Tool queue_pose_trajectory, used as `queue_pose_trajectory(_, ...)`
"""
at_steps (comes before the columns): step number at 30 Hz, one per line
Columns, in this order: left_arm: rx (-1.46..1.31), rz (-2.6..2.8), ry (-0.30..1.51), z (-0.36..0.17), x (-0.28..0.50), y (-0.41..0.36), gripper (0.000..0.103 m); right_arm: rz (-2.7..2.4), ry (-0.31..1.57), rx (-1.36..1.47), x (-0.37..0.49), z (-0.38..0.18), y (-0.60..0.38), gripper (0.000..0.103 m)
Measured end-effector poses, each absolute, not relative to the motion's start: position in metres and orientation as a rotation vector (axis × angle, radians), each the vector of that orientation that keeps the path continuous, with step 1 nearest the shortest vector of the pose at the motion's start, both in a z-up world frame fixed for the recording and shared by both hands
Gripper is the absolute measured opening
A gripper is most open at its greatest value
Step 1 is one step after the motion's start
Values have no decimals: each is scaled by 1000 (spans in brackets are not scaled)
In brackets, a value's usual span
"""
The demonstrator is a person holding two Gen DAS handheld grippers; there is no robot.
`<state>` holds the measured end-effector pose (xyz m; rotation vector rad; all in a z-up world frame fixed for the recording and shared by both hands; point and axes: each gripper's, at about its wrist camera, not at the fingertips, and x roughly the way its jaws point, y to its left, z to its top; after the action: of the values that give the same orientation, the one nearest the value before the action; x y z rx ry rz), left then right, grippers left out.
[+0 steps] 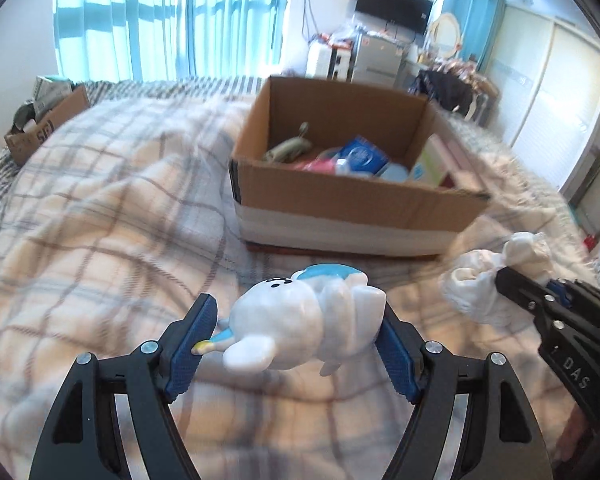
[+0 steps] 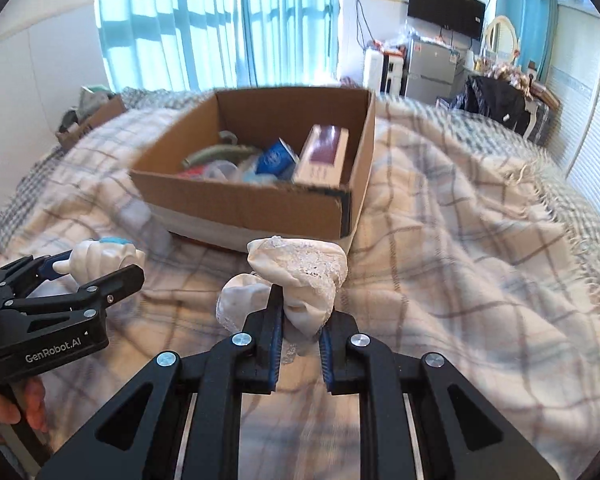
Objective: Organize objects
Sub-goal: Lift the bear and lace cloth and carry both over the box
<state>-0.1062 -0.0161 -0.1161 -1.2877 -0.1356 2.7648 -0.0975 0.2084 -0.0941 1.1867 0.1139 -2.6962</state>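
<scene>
A white figurine toy (image 1: 300, 320) with a blue cap and black face marks is lying tilted on its side, raised above the plaid bedspread. A bunched white lace cloth (image 2: 300, 280) is hanging crumpled just beside it. An open cardboard box (image 2: 260, 204) is sitting behind both, holding assorted items.

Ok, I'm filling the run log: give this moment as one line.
left gripper: shut on white toy figure | right gripper: shut on white lace cloth | cardboard box: ahead on plaid blanket
</scene>
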Motion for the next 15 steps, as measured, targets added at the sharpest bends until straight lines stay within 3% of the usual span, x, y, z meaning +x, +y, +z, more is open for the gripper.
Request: queue_pose_trajectory(15, -973, 2848, -70, -8, -75, 3, 79, -2779, 164, 859, -42, 20, 206, 15)
